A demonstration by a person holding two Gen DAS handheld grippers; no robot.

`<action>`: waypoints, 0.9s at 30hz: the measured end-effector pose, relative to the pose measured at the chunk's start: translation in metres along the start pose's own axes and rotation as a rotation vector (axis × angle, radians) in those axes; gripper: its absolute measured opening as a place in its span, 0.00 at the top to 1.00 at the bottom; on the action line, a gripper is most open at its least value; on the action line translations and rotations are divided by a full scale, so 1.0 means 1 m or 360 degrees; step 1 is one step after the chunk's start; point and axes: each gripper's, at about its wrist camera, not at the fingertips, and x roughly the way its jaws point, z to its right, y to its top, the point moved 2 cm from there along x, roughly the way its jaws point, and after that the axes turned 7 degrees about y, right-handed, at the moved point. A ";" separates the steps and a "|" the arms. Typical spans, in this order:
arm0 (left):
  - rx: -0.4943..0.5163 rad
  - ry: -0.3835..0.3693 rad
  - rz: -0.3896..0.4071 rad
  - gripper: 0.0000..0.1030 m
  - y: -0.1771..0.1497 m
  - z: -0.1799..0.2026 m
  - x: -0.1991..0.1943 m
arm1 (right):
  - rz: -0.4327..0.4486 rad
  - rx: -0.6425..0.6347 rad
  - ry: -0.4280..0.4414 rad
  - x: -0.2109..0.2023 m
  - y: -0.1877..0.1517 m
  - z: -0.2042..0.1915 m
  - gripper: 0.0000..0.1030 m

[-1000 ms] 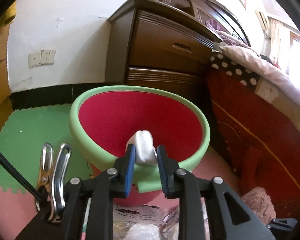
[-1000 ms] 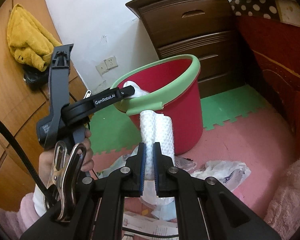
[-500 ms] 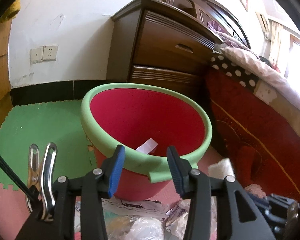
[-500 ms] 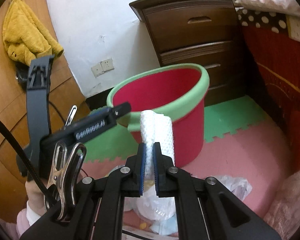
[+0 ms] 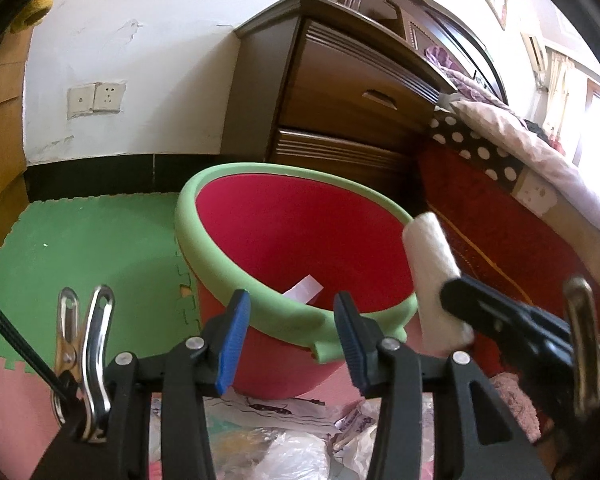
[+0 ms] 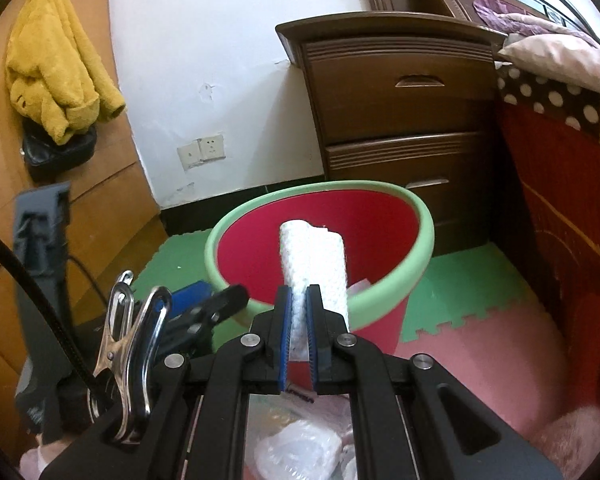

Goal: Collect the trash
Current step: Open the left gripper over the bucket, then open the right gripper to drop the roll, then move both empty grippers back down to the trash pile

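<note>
In the left wrist view, the left gripper [image 5: 288, 334] occupies the lower centre with its blue-padded jaws spread apart and nothing between them, poised just before the near rim of a red bucket with a green foam rim [image 5: 220, 264]. Inside the bucket, low against the near wall, lies a white paper scrap [image 5: 305, 289]. At the right of the frame, a rolled white foam sheet [image 5: 432, 276] stands nearly upright, its long axis leaning slightly toward upper left, beside the bucket's right rim. In the right wrist view, a yellow towel [image 6: 56, 60] hangs at upper left and a double wall socket [image 6: 201, 151] sits on the white wall at centre left. The bucket [image 6: 420, 256] fills the centre, before a dark wooden nightstand [image 6: 400, 96]. The right gripper [image 6: 299, 332] at lower centre is clamped on the lower end of the foam roll [image 6: 314, 268], which points up and away over the bucket's near rim. Crumpled plastic wrappers [image 6: 296, 452] lie on the floor at the bottom; print on them is too small to read.
</note>
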 end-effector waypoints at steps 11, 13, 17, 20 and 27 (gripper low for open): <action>-0.0004 0.0023 -0.0013 0.56 -0.002 -0.004 0.004 | -0.0050 -0.0049 -0.0031 0.032 0.013 0.002 0.81; 0.0004 0.0034 -0.0011 0.56 -0.002 -0.004 0.004 | -0.0046 -0.0068 -0.0035 0.033 0.013 0.001 0.76; 0.0009 0.0047 -0.0010 0.56 -0.003 -0.003 0.004 | -0.0037 -0.0051 -0.0031 0.031 0.011 0.002 0.74; 0.0007 0.0056 -0.0007 0.56 -0.003 -0.003 0.002 | -0.0020 -0.0033 -0.0026 0.026 0.008 0.004 0.72; 0.0031 0.0110 0.0005 0.56 -0.006 -0.002 -0.015 | -0.0001 0.0043 0.0013 0.005 -0.004 0.008 0.71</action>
